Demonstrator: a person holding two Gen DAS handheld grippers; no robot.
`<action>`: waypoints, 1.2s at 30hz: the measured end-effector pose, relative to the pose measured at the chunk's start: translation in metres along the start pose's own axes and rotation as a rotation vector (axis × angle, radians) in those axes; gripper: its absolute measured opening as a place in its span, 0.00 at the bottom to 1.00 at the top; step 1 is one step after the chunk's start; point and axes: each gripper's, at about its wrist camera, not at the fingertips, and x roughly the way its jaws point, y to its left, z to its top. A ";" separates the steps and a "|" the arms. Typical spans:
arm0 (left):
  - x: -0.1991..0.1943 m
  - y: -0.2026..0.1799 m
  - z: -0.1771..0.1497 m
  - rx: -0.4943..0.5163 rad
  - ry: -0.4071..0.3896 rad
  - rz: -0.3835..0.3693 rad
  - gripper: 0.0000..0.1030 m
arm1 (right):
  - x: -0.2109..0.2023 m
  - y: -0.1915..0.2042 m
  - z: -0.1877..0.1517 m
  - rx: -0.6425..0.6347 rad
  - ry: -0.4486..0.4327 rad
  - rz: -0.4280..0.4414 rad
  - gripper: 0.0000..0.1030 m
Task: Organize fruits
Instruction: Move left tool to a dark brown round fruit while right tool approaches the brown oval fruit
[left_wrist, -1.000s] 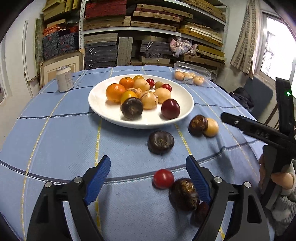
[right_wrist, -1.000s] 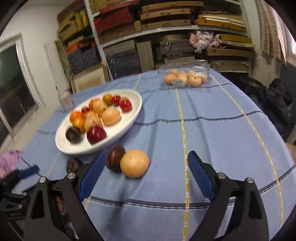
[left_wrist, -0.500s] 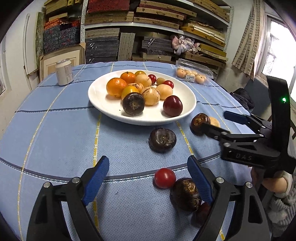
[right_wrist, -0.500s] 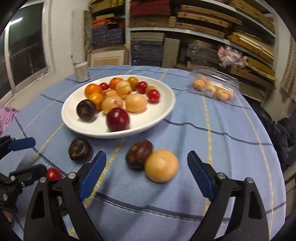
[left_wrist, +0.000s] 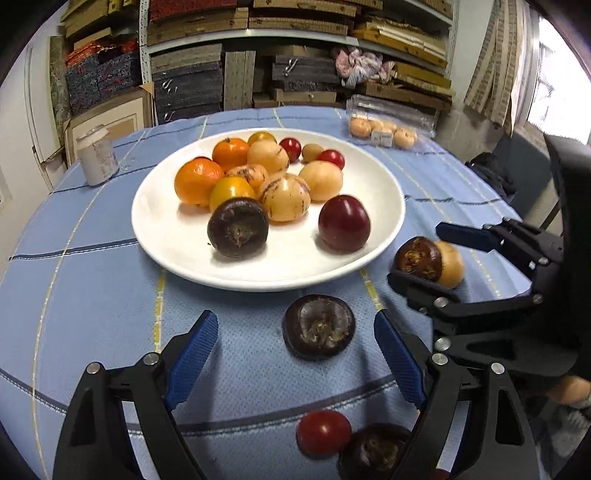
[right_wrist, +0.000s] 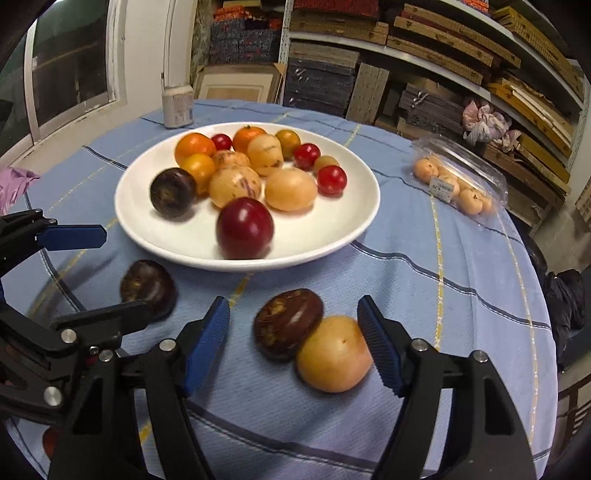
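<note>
A white plate (left_wrist: 384, 221) (right_wrist: 354, 221) holds several fruits: oranges, tan melons, red tomatoes, a dark plum. My left gripper (left_wrist: 295, 339) is open, its blue pads either side of a dark purple fruit (left_wrist: 318, 326) (right_wrist: 147, 286) on the cloth. My right gripper (right_wrist: 293, 328) (left_wrist: 424, 254) is open around a dark brown fruit (right_wrist: 288, 323) (left_wrist: 418, 257) and a tan fruit (right_wrist: 334, 354) (left_wrist: 451, 264) that touch each other. A red tomato (left_wrist: 323, 432) and another dark fruit (left_wrist: 373, 452) lie below the left gripper.
The round table has a blue cloth (left_wrist: 92, 295). A tin can (left_wrist: 96, 154) (right_wrist: 178, 105) stands far left. A clear plastic box of small orange fruits (left_wrist: 388, 123) (right_wrist: 458, 181) lies far right. Shelves of stacked boards stand behind. A purple cloth (right_wrist: 11, 184) lies off the table's left.
Both grippers moved forward and down toward the loose fruits. The left now brackets the dark purple fruit; the right turned left and now brackets the brown and tan pair.
</note>
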 end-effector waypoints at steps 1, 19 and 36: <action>0.003 -0.001 0.000 0.005 0.006 0.001 0.85 | 0.003 -0.001 0.000 -0.005 0.012 -0.007 0.68; 0.021 -0.007 0.003 0.052 0.030 0.022 0.85 | 0.003 -0.004 -0.002 -0.016 0.015 -0.039 0.48; 0.018 -0.017 0.001 0.095 0.015 0.033 0.42 | -0.001 -0.007 -0.003 0.026 0.020 -0.014 0.42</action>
